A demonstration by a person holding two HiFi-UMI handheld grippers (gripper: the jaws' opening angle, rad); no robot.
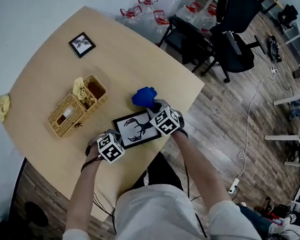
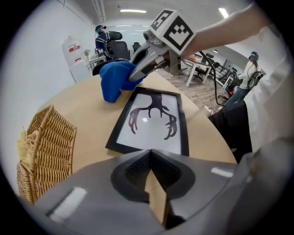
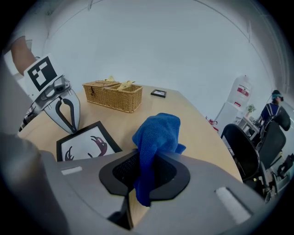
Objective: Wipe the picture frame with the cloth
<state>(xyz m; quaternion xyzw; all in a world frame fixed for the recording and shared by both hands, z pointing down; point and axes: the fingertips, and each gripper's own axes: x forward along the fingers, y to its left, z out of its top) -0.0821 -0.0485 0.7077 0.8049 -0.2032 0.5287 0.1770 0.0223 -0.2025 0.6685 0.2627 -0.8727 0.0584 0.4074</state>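
The pale wood worktop [image 1: 49, 70] with a rounded edge carries everything. Near the person, the black picture frame [image 1: 136, 128] lies flat and shows a dark antler print on white. Left of it stands a wicker basket [image 1: 77, 107] with two compartments, a yellow rag in one. The blue cloth [image 3: 158, 133] is bunched up at the frame's far corner, pinched in the right claw [image 3: 147, 160], with a tail of it hanging between the jaws. The left claw [image 2: 150, 158] is pressed together on nothing and sits at the frame's near edge. Each gripper's cube bears black-and-white square patterns. A small black frame [image 1: 82, 44] lies well apart, towards the far side. The print on a red-and-white sign [image 2: 73, 48] in the background is too small to read.
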